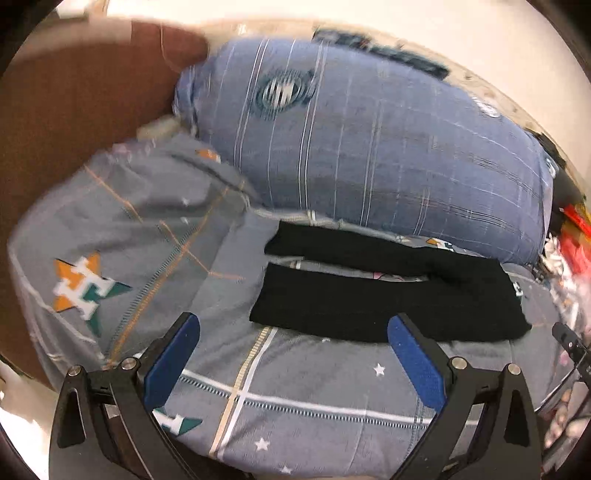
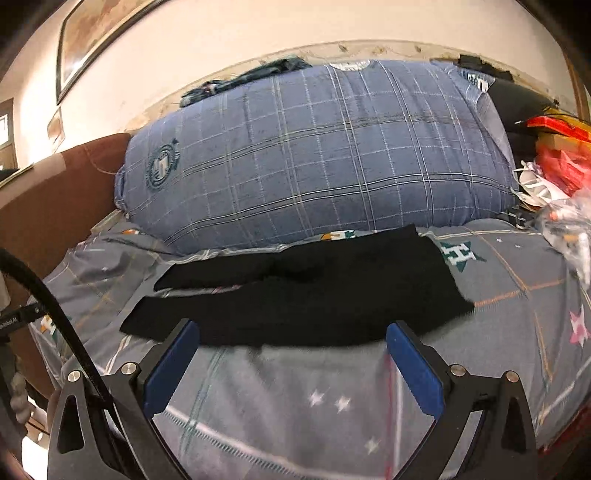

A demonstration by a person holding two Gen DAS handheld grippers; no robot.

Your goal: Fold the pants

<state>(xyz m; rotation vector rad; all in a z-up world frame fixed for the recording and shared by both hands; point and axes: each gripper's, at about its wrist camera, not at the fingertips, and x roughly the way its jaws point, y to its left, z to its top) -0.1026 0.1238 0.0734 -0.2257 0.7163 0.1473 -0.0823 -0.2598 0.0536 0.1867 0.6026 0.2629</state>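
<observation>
One bed, grey patterned sheet point(image 2: 517, 280) with star-and-letter prints, taking up most of both views. One brown headboard point(image 1: 74, 110) along the left edge. One large blue plaid pillow point(image 2: 314, 155) against the far wall, filling the rear of the bed. One pair of black pants point(image 2: 303, 291), flat on the sheet just in front of the pillow, two legs running leftward with a narrow gap between them, waist end to the right. Open sheet on the near side of the pants and to their left; right edge crowded by red packaging and plastic bags point(image 2: 561, 162). Two grippers: left gripper point(image 1: 293, 334) fingers wide apart, empty, near the pants' near hem; right gripper point(image 2: 291, 332) fingers wide apart, empty, at the pants' near edge. One picture frame point(image 2: 92, 33) on the wall, upper left.
</observation>
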